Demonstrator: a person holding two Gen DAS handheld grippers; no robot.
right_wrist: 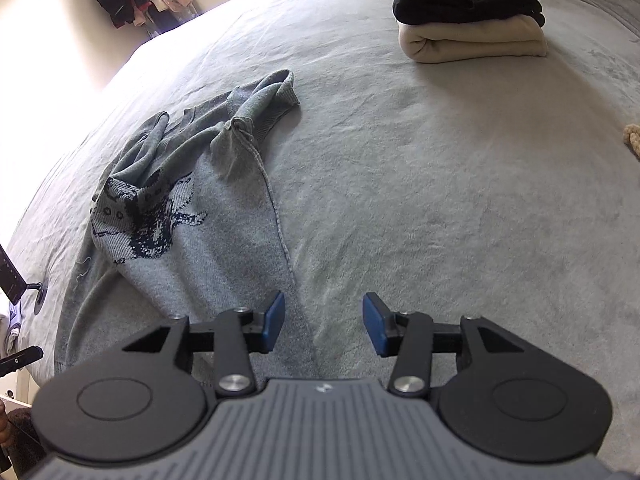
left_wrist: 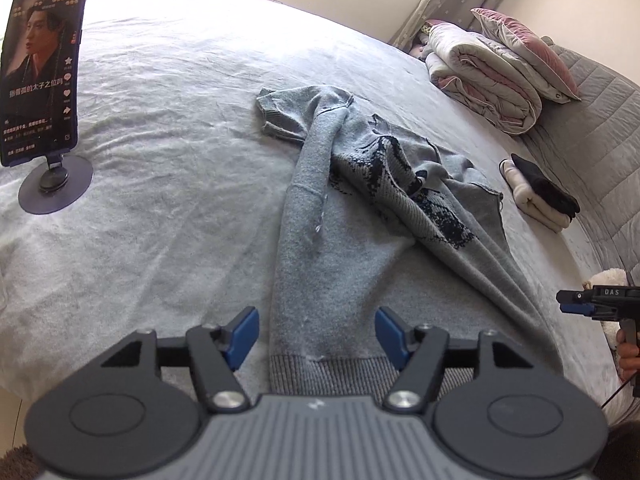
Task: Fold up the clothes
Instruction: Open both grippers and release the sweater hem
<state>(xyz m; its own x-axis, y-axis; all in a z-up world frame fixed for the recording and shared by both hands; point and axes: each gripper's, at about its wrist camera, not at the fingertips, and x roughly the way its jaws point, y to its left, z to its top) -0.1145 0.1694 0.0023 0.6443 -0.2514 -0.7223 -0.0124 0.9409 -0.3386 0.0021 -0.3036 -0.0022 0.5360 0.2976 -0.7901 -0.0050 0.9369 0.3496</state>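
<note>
Left wrist view: a phone on a stand (left_wrist: pixel 44 76) plays at the bed's left edge, clear of the work. Centre, the grey knit sweater (left_wrist: pixel 328 240) lies rumpled on the grey bedspread (left_wrist: pixel 160 140), hem nearest, seemingly laid out for folding. Left gripper (left_wrist: pixel 317 336) and right gripper (right_wrist: pixel 324 326) hover half open, empty. Folded clothes (right_wrist: pixel 472 20) sit right.

A grey knit sweater (left_wrist: pixel 320 240) (right_wrist: pixel 192 240) with a dark navy pattern lies rumpled on the bed, its ribbed hem nearest and flat. One sleeve stretches away, folded over the body; the patterned part is bunched into a ridge, possibly showing the knit's reverse side there.
</note>
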